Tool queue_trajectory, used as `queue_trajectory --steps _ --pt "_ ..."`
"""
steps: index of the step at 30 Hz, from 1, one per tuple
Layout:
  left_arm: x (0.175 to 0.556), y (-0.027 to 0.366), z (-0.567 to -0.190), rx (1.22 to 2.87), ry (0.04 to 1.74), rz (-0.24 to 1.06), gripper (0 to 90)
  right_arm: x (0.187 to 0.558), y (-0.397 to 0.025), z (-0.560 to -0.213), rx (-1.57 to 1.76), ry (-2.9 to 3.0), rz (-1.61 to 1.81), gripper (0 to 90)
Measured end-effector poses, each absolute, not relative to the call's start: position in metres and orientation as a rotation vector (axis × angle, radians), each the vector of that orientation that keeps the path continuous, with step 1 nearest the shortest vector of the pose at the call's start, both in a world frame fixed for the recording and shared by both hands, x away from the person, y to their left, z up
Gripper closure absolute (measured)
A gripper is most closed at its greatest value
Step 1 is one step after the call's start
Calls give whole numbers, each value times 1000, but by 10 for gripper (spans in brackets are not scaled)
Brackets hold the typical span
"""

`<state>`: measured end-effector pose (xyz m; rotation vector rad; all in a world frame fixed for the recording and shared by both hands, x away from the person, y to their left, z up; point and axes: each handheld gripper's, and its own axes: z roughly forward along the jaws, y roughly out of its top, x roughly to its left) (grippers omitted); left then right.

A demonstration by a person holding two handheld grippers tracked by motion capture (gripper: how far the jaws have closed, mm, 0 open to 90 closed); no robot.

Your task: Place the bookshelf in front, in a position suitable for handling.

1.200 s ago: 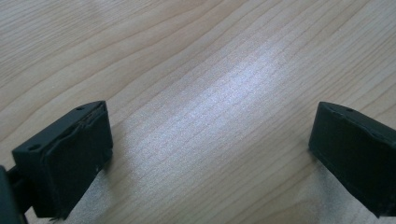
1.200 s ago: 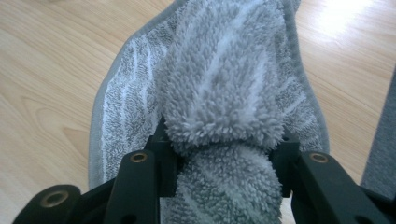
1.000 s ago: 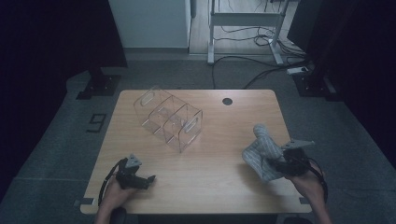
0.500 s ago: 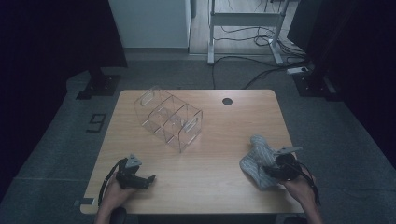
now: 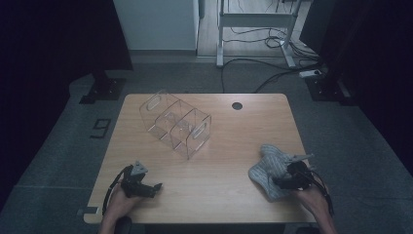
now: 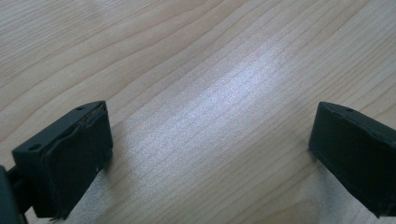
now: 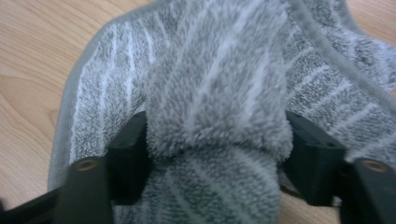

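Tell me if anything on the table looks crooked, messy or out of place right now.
The clear divided organizer sits at an angle to the table edges rather than square. The grey striped cloth lies bunched near the right edge, a thick fold clamped in the right gripper. The left gripper is open over bare wood. Nothing looks spilled or damaged.

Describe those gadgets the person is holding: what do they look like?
Each hand-held gripper is black. The left hand-held gripper has two blocky black jaws with small screw holes, a grey three-cornered plate on top and a black cable looping back. The right hand-held gripper looks alike, with a pale plate and a black cable.
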<state>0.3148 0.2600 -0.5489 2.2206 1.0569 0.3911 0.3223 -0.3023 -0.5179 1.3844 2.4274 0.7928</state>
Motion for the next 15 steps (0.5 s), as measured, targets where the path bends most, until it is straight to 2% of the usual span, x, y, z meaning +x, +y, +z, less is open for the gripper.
queue_trajectory --steps 4,15 --pt "315 260 -549 2221 1056 390 0 321 -302 -510 1360 2418 828 140" --pt "315 260 -549 2223 1056 390 0 318 -299 -489 1268 2384 897 1"
